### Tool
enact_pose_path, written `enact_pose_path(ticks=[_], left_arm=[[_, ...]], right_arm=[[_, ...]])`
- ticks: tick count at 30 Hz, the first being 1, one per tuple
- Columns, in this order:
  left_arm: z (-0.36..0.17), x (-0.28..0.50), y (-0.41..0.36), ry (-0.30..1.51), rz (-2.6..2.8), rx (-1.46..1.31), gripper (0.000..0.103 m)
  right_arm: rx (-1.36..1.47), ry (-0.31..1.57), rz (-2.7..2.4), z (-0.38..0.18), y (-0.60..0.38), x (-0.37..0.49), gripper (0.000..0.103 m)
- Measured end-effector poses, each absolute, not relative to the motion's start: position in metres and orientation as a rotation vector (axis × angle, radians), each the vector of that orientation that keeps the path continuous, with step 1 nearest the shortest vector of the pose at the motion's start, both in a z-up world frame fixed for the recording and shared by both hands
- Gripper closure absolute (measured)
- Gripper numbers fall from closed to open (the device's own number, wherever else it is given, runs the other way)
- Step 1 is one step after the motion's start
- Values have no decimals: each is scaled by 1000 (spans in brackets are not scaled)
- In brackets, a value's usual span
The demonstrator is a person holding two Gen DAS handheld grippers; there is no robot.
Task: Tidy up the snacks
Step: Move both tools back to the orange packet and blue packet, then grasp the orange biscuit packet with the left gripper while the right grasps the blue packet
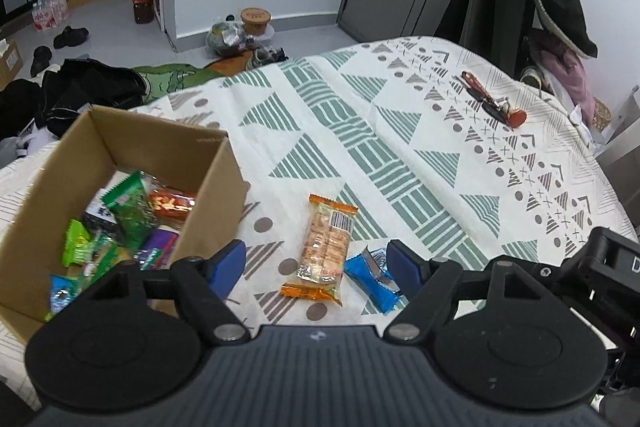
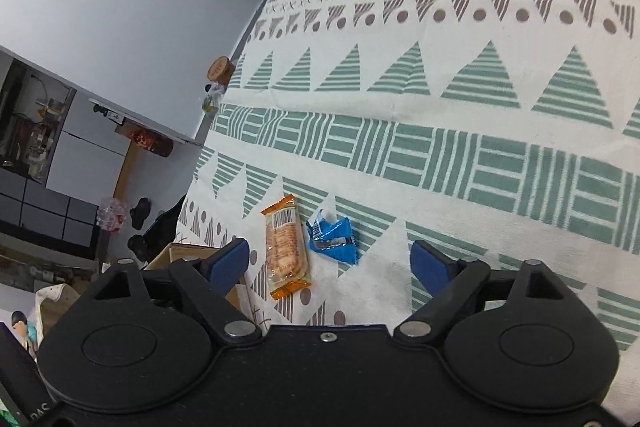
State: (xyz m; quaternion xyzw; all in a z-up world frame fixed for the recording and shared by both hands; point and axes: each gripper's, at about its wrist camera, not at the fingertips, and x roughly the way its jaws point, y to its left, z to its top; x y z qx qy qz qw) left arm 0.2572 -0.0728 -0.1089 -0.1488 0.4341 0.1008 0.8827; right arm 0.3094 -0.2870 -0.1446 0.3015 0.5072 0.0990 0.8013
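While you held both tools above the patterned cloth (image 1: 360,115), your left gripper (image 1: 316,263) had its blue fingers (image 1: 230,263) spread wide with nothing between them, and your right gripper (image 2: 330,261) stood just as wide apart and equally empty. Two snacks lay on the cloth near you: an orange packet (image 1: 326,247) of crackers, lying lengthwise with its barcode up, and a small blue packet (image 1: 374,277) just to its right, close but not clearly touching. From the left wrist view, the blue packet sat right beside the right-hand finger of your left gripper. A cardboard box (image 1: 218,187) stood open at the left of the orange packet, holding green, orange, purple and blue wrappers (image 1: 128,211) in a loose heap. Far off on the right of the cloth lay a bunch of keys (image 1: 494,103) with a red tag.
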Motion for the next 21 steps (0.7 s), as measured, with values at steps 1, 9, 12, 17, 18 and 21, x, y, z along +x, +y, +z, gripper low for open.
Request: enact_pose_path(ticks=[1, 9, 12, 17, 18, 21], left_arm=[[-112, 260, -73, 910, 209, -312, 29], [-146, 284, -73, 977, 193, -340, 40], [-159, 292, -73, 999, 187, -341, 40], [-176, 303, -70, 1027, 190, -338, 40], [-179, 305, -69, 1034, 192, -344, 40], [-188, 310, -68, 1054, 190, -339, 40]], right_arm=[[649, 1096, 214, -148, -285, 312, 19], [667, 1151, 205, -170, -272, 334, 26], [675, 1173, 189, -180, -271, 341, 27], [684, 1195, 176, -192, -267, 353, 28], [684, 1198, 174, -194, -266, 355, 28], [686, 1215, 170, -203, -262, 362, 28]])
